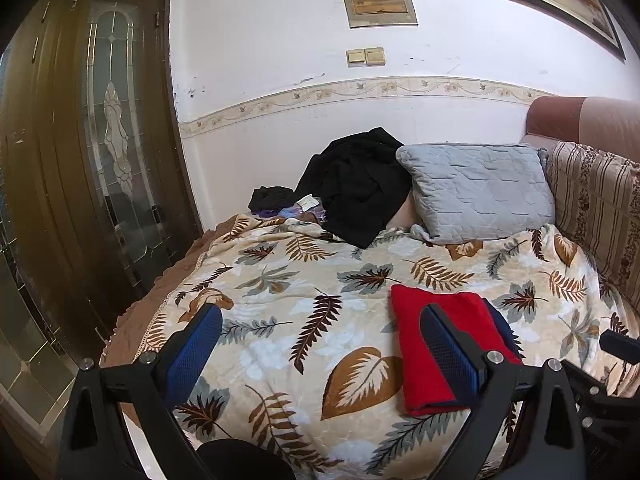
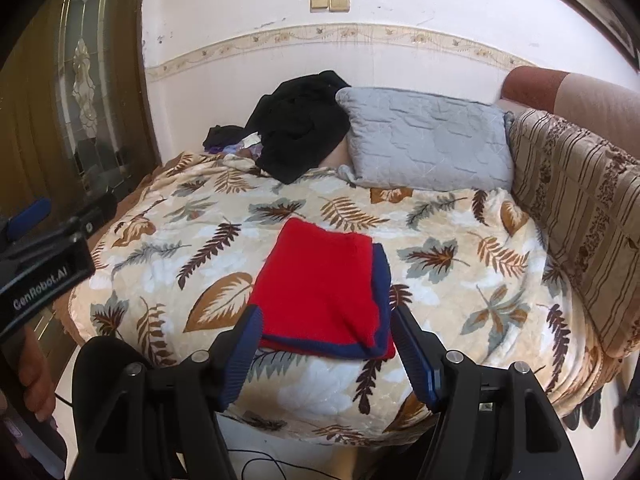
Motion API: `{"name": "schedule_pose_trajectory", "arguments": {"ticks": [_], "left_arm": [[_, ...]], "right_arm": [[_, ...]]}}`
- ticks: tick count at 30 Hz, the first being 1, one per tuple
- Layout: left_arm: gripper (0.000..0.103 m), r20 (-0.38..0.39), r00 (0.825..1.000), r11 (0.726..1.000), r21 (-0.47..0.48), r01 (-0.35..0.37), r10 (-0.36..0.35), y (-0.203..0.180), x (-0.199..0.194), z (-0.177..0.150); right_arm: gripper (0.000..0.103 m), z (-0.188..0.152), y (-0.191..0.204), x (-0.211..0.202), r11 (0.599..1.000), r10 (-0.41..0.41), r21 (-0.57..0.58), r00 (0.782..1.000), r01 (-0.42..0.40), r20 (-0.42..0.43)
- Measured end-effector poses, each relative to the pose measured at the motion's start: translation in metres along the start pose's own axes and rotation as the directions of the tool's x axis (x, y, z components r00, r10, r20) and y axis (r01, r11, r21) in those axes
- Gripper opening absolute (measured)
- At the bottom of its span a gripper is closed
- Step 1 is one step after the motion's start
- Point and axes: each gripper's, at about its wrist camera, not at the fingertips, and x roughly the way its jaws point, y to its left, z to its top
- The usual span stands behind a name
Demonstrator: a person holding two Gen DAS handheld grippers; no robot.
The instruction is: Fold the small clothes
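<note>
Bed [image 2: 460, 292] with leaf-print blanket carries folded red garment [image 2: 320, 288] near front edge; grey pillow [image 2: 428, 144], black clothing heap [image 2: 300, 132], striped cushion [image 2: 580, 216] along the back and right.

The folded red garment [image 2: 320, 284] is a matt, nubby knit with a smooth navy trim at its 3 and 6 o'clock edges. Under it lies a plush, slightly shiny leaf-print blanket [image 2: 460, 304]. At 12 o'clock sit a quilted grey fabric cushion [image 2: 428, 144] and limp matt black clothes [image 2: 300, 128]. The left gripper [image 1: 320, 344] and right gripper [image 2: 326, 344] are matt black plastic — blue ribbed pads, bright metal screws. The door [image 1: 80, 160] is glossy dark wood with patterned glass.
</note>
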Motion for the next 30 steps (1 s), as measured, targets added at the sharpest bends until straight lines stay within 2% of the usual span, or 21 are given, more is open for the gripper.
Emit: {"name": "schedule_pose_trajectory", "arguments": {"ticks": [30], "left_arm": [[0.099, -0.027, 0.999, 0.999, 0.023, 0.024, -0.023, -0.007, 0.004, -0.007]], "right_arm": [[0.070, 0.013, -0.005, -0.016, 0.996, -0.064, 0.069, 0.992, 0.056, 0.111]]}}
